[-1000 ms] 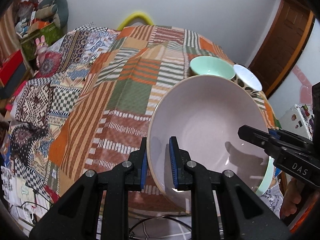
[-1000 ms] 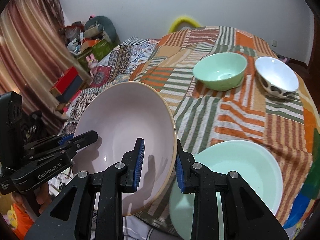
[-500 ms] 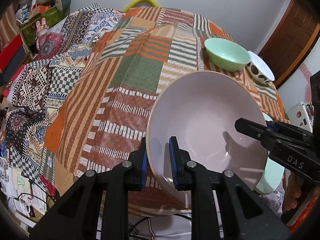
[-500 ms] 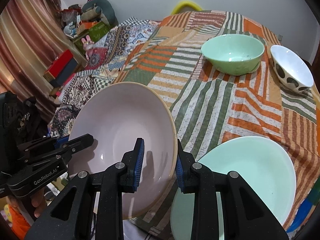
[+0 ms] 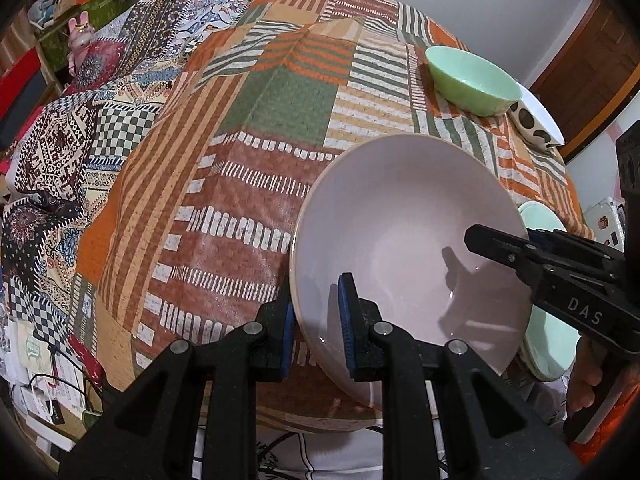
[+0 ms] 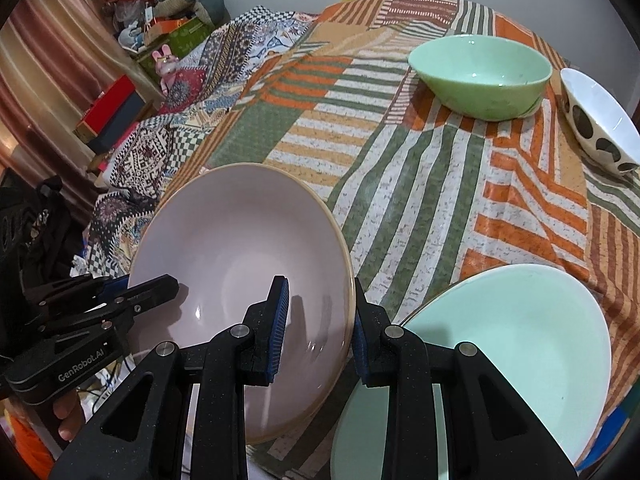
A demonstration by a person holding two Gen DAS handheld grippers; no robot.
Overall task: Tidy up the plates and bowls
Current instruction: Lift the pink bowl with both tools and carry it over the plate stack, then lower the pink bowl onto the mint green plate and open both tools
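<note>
Your left gripper [image 5: 316,312] and right gripper [image 6: 318,320] each pinch opposite rims of the glossy, shallow pink bowl [image 6: 240,264], held over the table's near edge | since a second ago it sits lower over the patchwork cloth [image 5: 240,168] | three bowls: pink, green bowl [image 6: 480,76], spotted bowl [image 6: 600,136]; one mint plate [image 6: 512,344].

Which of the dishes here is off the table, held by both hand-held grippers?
The large pink bowl, clamped by its rim between the left hand-held gripper and right hand-held gripper; the green bowl, spotted bowl and mint plate rest on the tablecloth.
</note>
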